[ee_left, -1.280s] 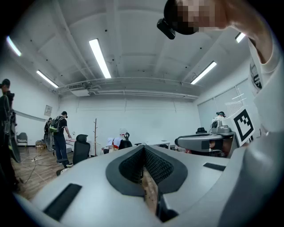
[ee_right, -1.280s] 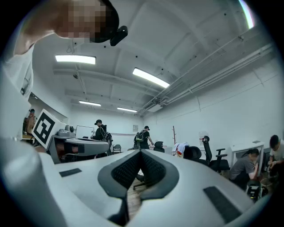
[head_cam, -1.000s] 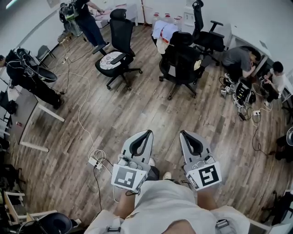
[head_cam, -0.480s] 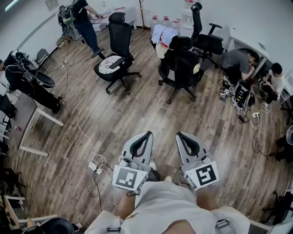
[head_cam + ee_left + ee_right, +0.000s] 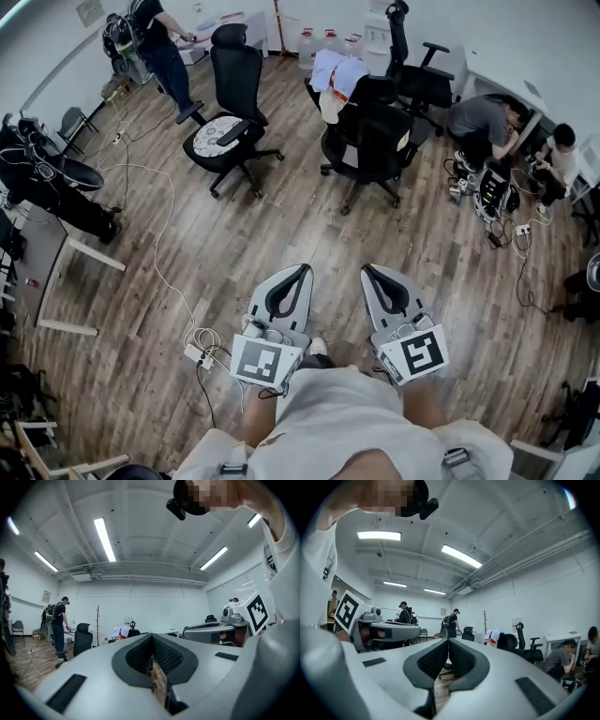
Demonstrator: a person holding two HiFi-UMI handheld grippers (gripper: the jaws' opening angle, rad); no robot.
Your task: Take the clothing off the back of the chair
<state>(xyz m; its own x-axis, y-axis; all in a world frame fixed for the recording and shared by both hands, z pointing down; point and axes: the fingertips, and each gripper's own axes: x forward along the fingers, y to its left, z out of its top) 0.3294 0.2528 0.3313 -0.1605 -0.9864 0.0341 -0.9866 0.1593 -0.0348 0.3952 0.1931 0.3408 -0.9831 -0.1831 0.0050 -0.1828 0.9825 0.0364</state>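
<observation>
I am holding the left tongs [image 5: 298, 272] level in front of my body, pointing forward over the wooden floor [image 5: 281, 216]. Their jaws are pressed together, with nothing between them. Just beside them the right tongs [image 5: 370, 272] are pointing the same way, also pressed together and empty.

The clothing [image 5: 337, 73], white and light blue, is hanging over the back of the black chair [image 5: 375, 141] far ahead, well apart from both tongs.

The head view is showing a power strip [image 5: 198, 354] lying on the floor at my left, which the gripper views are missing. The left gripper view is giving the ceiling lamps [image 5: 104, 538] instead.

Large bottles [image 5: 328, 40] are standing at the wall behind the chair; I cannot tell what is in them.
</observation>
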